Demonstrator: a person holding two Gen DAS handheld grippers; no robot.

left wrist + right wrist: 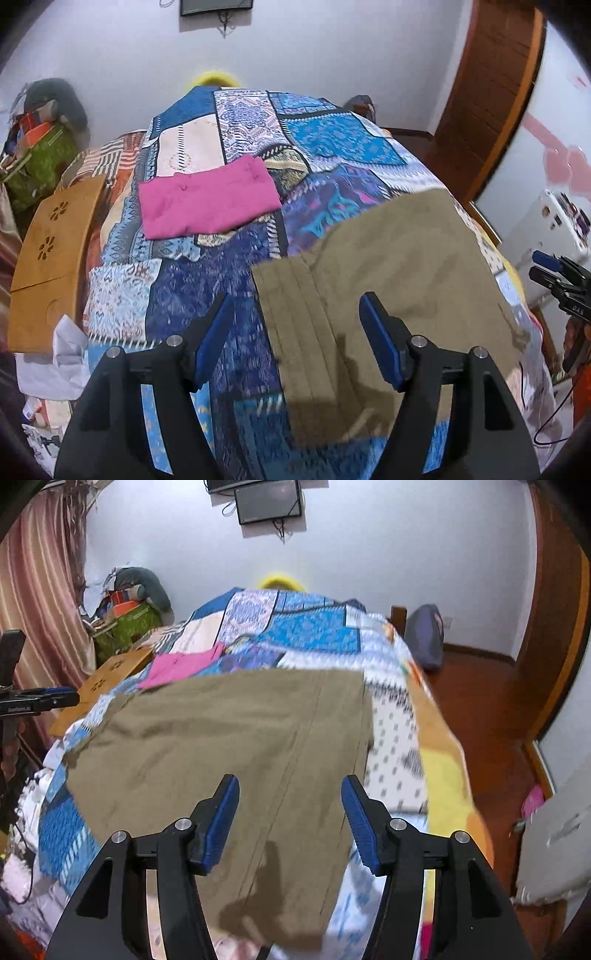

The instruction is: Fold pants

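Note:
Olive-brown pants (388, 266) lie spread flat on a bed covered with a blue patchwork bedspread (229, 280); they also fill the middle of the right wrist view (240, 746). My left gripper (297, 306) is open and empty, hovering over the pants' near left edge, where the waistband or hem shows stitched lines. My right gripper (290, 788) is open and empty, hovering above the near part of the pants. The right gripper also shows at the right edge of the left wrist view (554, 273).
A folded pink garment (207, 201) lies farther back on the bed. A wooden lap board (48, 258) leans at the bed's left. Bags (37, 155) stand by the wall. The wooden floor (480, 709) and a door lie to the right.

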